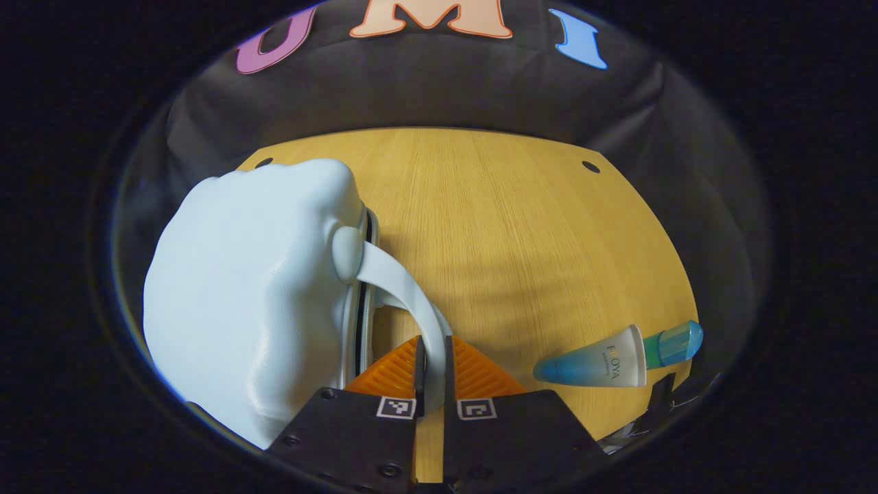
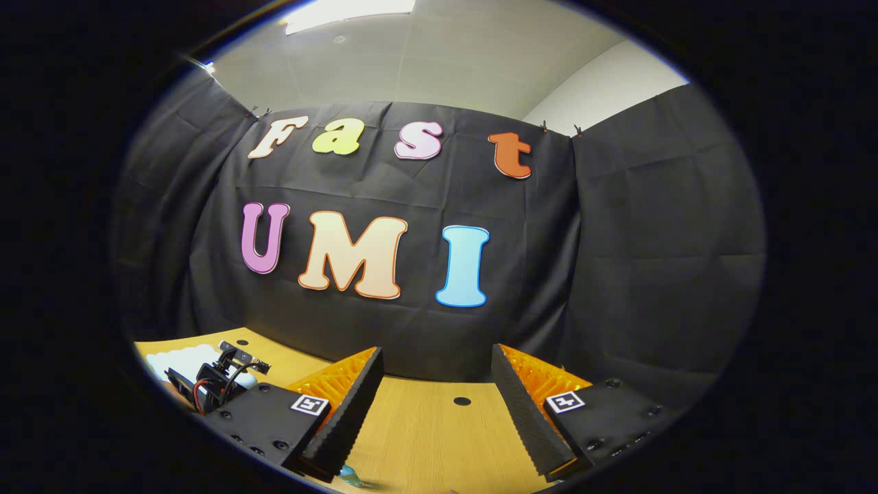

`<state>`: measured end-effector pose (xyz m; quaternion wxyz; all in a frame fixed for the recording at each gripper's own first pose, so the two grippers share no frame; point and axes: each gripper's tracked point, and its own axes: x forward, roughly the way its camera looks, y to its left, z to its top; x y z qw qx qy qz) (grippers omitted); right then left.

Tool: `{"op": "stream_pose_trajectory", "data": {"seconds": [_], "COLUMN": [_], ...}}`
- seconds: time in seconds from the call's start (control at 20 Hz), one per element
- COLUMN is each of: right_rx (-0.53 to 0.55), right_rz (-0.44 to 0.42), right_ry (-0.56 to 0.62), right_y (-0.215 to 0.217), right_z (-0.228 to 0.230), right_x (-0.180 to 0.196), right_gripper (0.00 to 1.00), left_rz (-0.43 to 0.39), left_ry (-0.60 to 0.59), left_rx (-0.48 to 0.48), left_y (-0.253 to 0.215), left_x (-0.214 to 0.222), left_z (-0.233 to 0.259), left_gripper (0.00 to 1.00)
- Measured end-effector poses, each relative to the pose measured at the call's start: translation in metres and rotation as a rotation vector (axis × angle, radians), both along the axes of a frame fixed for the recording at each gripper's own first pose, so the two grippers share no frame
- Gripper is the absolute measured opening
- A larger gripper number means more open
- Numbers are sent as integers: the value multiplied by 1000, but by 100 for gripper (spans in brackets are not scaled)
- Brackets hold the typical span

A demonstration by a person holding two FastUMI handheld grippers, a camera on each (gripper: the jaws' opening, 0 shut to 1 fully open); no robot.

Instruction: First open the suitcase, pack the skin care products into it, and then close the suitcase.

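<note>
With the left tongs (image 1: 431,374) clamped on the pale handle (image 1: 411,295) of the suitcase (image 1: 254,295), I read this as the opening step in hand or about to begin. In the left gripper view the suitcase lies on the desk (image 1: 507,240) to the left, its two shells apparently together along the dark seam, so I judge it not yet opened. One skin care tube (image 1: 610,360) lies on its side on the desk, well apart from the case on the right, not packed. My right tongs (image 2: 433,412) stand wide apart and hold nothing, raised over the desk and aimed at the booth wall; a sliver of blue by the lower edge of the right gripper view may be the tube, cannot tell. Remaining, as I judge: open the case, load the tube, close the case
</note>
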<state>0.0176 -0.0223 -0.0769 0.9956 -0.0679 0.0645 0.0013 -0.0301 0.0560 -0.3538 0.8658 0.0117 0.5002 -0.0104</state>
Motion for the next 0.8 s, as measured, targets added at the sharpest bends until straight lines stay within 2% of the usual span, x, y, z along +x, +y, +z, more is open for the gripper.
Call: {"op": "stream_pose_trajectory", "data": {"seconds": [0.25,0.45,0.8], "right_rx": [19,38,86], "right_rz": [-1,5,61], "right_ry": [-23,-36,-60], "right_y": [0,5,40], "right_z": [6,8,13], "right_x": [-1,1,7], "right_gripper": [99,99,98], "left_rz": [-43,-41,-43], "left_ry": [-45,-71,-179], "left_rx": [86,58,67], "left_y": [-2,-4,18], "left_x": [7,11,25], "left_z": [15,43,120], "left_gripper": [0,0,0]}}
